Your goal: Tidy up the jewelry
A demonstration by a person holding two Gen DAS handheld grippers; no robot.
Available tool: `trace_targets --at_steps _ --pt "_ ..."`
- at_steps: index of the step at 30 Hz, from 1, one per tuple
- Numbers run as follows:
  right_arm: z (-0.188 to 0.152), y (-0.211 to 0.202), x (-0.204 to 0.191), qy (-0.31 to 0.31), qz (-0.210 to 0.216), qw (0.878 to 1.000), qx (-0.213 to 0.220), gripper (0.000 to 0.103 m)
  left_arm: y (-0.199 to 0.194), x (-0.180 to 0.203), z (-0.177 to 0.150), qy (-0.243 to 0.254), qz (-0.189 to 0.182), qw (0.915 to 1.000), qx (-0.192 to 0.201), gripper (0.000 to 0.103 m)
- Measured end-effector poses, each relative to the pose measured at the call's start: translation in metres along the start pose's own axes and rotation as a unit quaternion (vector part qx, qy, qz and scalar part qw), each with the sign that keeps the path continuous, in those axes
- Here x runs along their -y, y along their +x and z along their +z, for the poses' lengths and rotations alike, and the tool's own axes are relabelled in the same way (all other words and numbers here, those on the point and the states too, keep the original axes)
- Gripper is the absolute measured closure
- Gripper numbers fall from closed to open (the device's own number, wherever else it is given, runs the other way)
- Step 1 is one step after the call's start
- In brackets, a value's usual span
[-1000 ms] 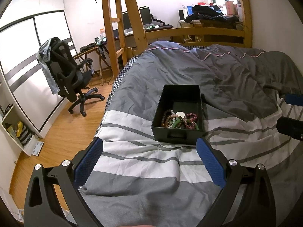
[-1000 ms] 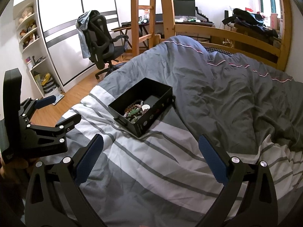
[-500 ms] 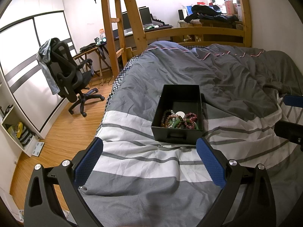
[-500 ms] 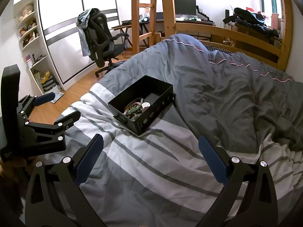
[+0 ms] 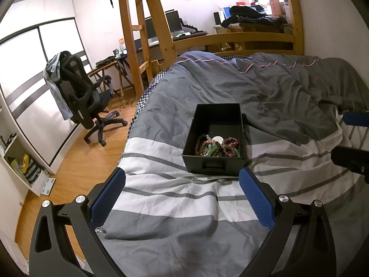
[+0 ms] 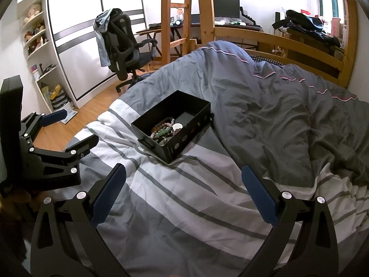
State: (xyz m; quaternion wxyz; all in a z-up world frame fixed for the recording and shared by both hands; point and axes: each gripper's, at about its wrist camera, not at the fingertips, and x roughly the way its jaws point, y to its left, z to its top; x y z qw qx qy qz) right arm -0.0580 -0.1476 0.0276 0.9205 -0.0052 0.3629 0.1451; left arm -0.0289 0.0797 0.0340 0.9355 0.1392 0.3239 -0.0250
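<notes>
Both tools hover as before, spread, short of the box (image 5: 215,143).

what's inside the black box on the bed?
The black box holds a heap of beaded bracelets and a white round piece at its near end; the far end shows bare floor. Anything under the heap is hidden.

Home bedroom, striped duvet (image 5: 175,198), wooden loft ladder (image 5: 136,34), office chair (image 5: 85,99)

Right tool (image 6: 183,192): jaws wide apart, empty, above the bed (image 6: 207,196)
Black box (image 6: 171,124): on striped duvet, bead bracelets (image 6: 162,130) inside
Left tool (image 6: 66,133): spread apart, left of box
</notes>
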Motion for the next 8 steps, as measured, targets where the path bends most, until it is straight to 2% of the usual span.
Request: trace_targets --at_steps 8 --pt "-0.0003 0.001 -0.001 -0.007 -0.001 1.0 -0.007 0.004 -0.0003 -0.0036 0.0007 -0.01 -0.006 0.9999 0.001 0.006"
